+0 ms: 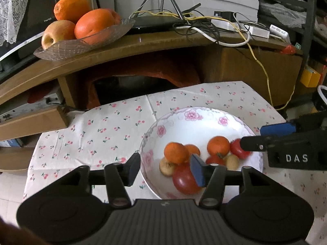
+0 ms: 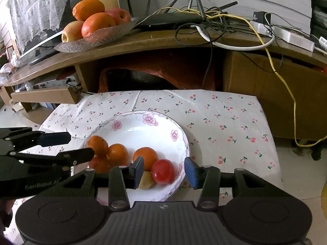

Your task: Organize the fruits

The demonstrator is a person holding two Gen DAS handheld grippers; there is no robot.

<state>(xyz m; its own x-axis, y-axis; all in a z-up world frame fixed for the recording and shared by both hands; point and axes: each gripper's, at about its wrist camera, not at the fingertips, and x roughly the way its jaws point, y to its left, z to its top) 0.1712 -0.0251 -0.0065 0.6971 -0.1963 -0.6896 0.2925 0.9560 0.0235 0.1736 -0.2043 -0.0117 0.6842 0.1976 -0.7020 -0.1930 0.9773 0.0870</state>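
A white floral plate (image 1: 204, 122) (image 2: 143, 132) on the cherry-print cloth holds small oranges (image 1: 176, 152) (image 2: 145, 154), red tomatoes (image 1: 184, 178) (image 2: 162, 171) and pale yellowish fruits (image 1: 166, 166) (image 2: 146, 180). My left gripper (image 1: 166, 168) is open just above the plate's left part, empty. My right gripper (image 2: 164, 171) is open, its jaws on either side of a red tomatoes at the plate's right edge, not closed on it. Each gripper shows in the other's view, the right gripper (image 1: 265, 136) at the right and the left gripper (image 2: 67, 147) at the left.
A glass dish (image 1: 81, 45) (image 2: 96, 38) with large oranges (image 1: 93, 23) and apples (image 1: 58, 32) sits on the wooden shelf (image 1: 143, 47) behind. A router (image 1: 159, 23) and tangled cables (image 1: 224, 30) lie to its right. A cardboard box (image 1: 30, 122) is at left.
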